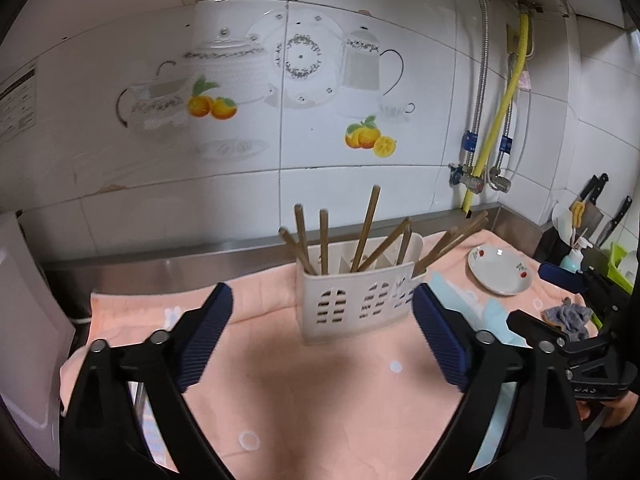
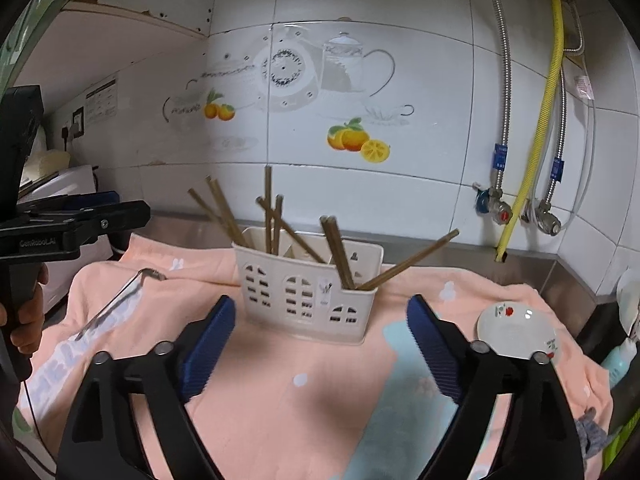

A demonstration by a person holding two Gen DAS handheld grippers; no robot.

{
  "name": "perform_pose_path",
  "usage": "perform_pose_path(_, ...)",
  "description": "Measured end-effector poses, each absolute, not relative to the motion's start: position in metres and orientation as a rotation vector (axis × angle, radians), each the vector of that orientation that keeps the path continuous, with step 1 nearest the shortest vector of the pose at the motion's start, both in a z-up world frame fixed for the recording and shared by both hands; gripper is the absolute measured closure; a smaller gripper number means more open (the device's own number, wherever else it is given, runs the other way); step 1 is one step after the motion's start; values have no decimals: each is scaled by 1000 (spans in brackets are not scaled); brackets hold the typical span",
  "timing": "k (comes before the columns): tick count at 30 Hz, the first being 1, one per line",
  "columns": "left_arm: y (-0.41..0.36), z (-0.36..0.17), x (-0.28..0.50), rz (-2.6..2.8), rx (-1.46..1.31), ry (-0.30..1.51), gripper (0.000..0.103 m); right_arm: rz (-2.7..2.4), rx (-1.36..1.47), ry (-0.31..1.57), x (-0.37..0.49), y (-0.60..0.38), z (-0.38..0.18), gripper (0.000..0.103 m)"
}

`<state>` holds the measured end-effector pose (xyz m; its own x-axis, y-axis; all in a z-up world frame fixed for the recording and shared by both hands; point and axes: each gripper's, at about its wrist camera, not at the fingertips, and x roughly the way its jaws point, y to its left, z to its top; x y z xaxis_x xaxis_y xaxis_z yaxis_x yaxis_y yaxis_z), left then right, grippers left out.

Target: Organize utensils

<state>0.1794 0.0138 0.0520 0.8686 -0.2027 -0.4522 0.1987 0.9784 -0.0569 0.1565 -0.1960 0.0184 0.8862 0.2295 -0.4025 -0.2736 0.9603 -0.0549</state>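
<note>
Nearest, the left gripper (image 1: 322, 320) and the right gripper (image 2: 320, 330) both stand wide apart, gripping nothing; beyond them one white slotted utensil holder (image 2: 308, 300) stands upright mid-worktop on a peach towel (image 1: 320, 392); roughly ten brown chopsticks (image 1: 366, 228) stand in it, tips down, long axes splaying upward; one small plate (image 1: 500, 270) sits toward the right edge; behind, a steel upstand and white wall tiles (image 1: 360, 80) with fruit decals.
</note>
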Motion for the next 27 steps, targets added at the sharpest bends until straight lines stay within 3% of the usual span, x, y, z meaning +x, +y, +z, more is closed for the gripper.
perform_pose_path(2, 16, 48, 171, -205, -17, 473, 5, 257, -120, 408, 152, -194, 15, 15)
perform_pose_path(27, 36, 17, 106, -71, -10, 497, 5, 257, -88, 446, 110, -194, -5, 8)
